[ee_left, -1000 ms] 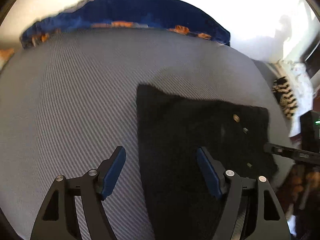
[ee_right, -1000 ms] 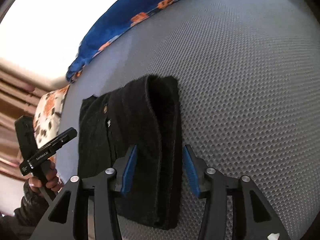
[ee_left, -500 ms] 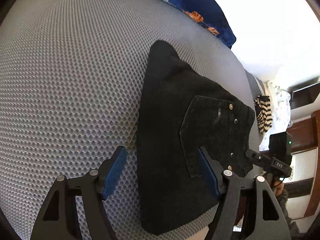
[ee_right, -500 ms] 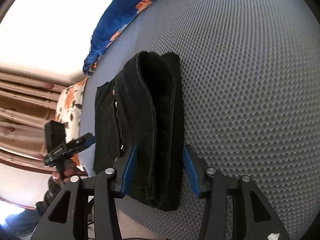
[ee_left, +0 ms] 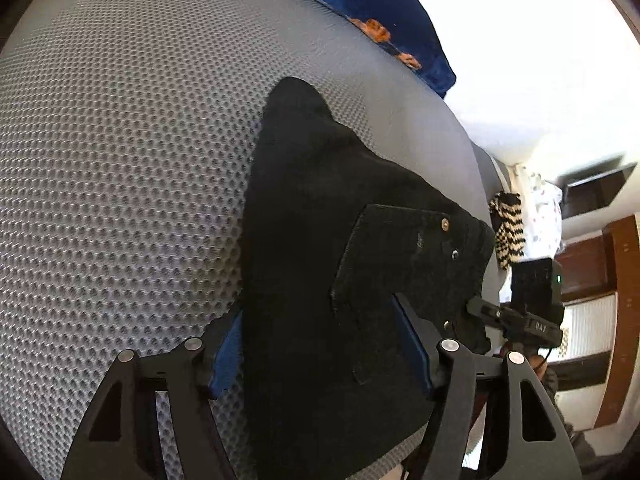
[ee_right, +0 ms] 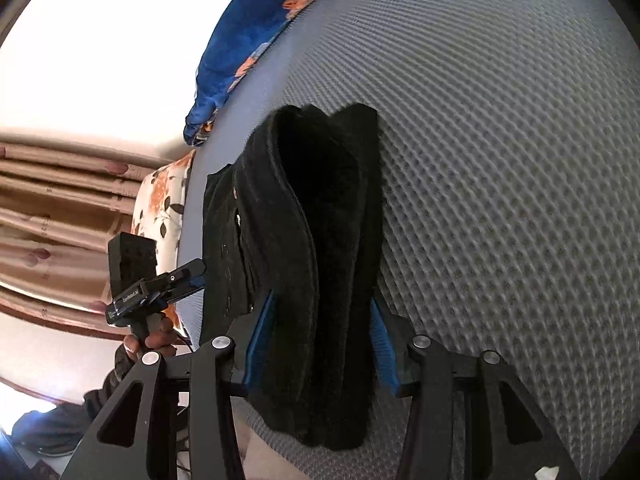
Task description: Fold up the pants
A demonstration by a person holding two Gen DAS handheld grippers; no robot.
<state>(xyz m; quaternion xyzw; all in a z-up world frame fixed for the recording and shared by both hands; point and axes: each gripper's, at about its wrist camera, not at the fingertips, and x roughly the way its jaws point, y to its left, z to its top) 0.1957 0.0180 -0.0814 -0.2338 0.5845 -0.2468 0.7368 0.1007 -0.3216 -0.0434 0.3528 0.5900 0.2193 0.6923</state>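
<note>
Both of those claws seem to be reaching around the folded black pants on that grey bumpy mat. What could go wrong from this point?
The right gripper straddles a thick stack of the pants; it may catch only some layers, so the fold could splay. The left gripper straddles the pocket end; an uneven pull might skew the bundle. The pants lie close to the mat's near edge, so they might slide off.

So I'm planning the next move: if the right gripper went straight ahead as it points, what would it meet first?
The pants. The folded black bundle already lies between the open fingers of the right gripper, so it would likely run into the cloth at once, with the grey mat under it.
</note>
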